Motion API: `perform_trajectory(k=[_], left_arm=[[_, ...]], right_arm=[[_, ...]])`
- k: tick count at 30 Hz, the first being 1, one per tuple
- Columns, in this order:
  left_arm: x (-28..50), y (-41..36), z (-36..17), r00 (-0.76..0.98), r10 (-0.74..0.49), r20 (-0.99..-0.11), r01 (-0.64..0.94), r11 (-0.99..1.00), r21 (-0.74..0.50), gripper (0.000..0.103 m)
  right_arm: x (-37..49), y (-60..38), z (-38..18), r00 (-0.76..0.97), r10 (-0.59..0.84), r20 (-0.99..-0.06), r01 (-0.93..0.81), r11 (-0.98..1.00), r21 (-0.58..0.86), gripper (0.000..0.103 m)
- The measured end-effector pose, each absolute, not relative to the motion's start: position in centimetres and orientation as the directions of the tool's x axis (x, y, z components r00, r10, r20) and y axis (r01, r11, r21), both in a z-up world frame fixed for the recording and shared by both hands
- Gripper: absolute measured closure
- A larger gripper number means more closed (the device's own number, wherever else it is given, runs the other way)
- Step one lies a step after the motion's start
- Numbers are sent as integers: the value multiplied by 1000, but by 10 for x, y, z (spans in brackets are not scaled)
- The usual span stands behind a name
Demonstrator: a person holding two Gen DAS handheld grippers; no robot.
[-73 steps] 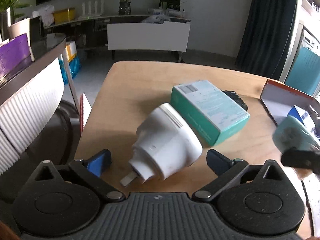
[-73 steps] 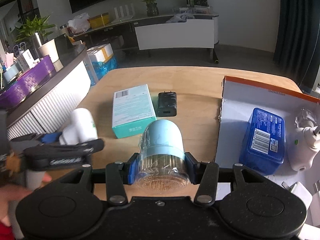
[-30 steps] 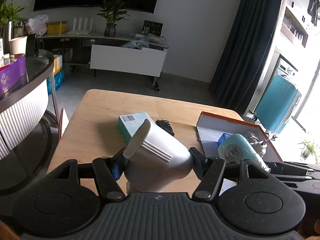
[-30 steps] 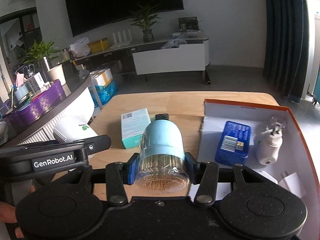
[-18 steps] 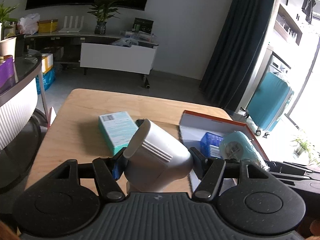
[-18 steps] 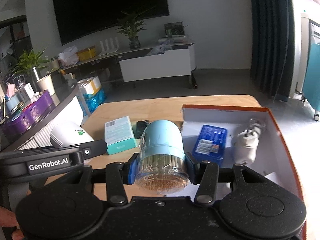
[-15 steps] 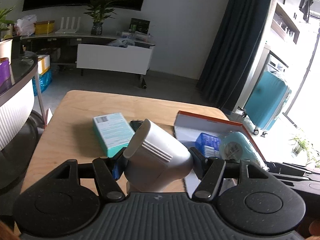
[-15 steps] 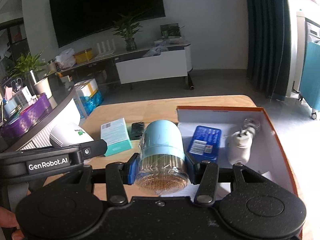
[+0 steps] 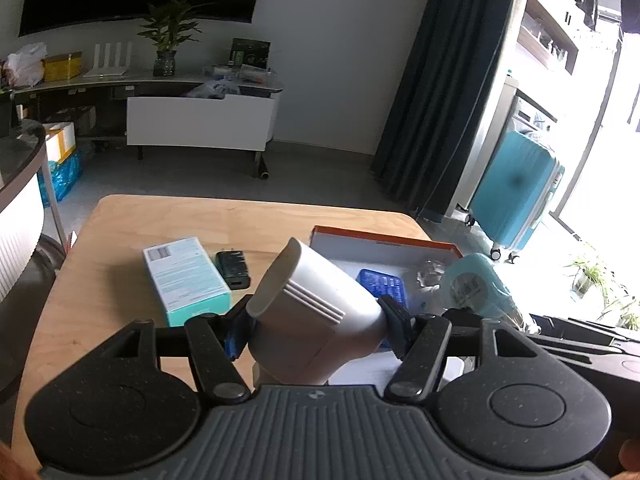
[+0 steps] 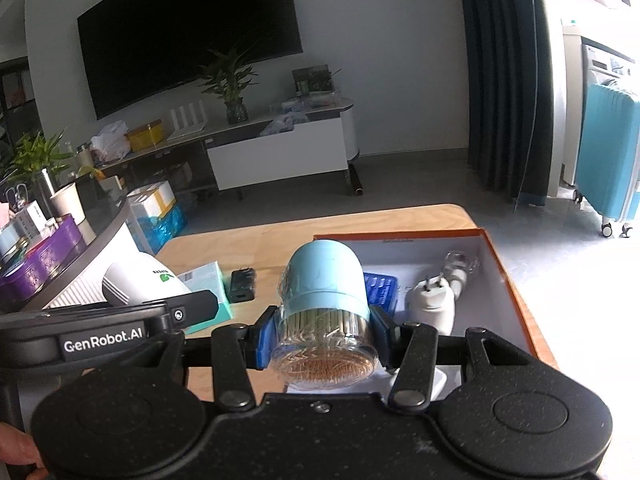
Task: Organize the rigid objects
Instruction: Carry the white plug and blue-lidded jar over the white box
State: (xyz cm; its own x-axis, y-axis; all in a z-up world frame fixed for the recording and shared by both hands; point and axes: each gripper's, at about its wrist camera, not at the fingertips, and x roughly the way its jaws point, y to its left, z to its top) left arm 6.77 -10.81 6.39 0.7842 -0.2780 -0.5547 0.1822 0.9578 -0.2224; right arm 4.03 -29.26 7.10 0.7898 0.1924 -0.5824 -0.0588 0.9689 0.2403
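My left gripper is shut on a white cylindrical device, held tilted above the wooden table. My right gripper is shut on a toothpick jar with a light blue cap, held over the near end of an orange-rimmed white box. In the left wrist view the same jar hangs at the right over the box. In the right wrist view the white device shows at the left. Inside the box lie a blue case and a white plug adapter.
A teal carton and a black charger lie on the table left of the box. A curved counter with a purple tin stands at the left. A teal suitcase stands on the floor at the right.
Both grippers have carried their objects to the right, toward the box, and slightly up. The carton and charger have slid left in both views. Neither grip has changed.
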Motion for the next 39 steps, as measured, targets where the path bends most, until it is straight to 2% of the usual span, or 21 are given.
perform_trajectory(k=[39], left_arm=[[88,-170,67,742,-372,-558,306,928,-211,37]], right_arm=[[42,-364,76,825,48,-563,104,966,235,45]])
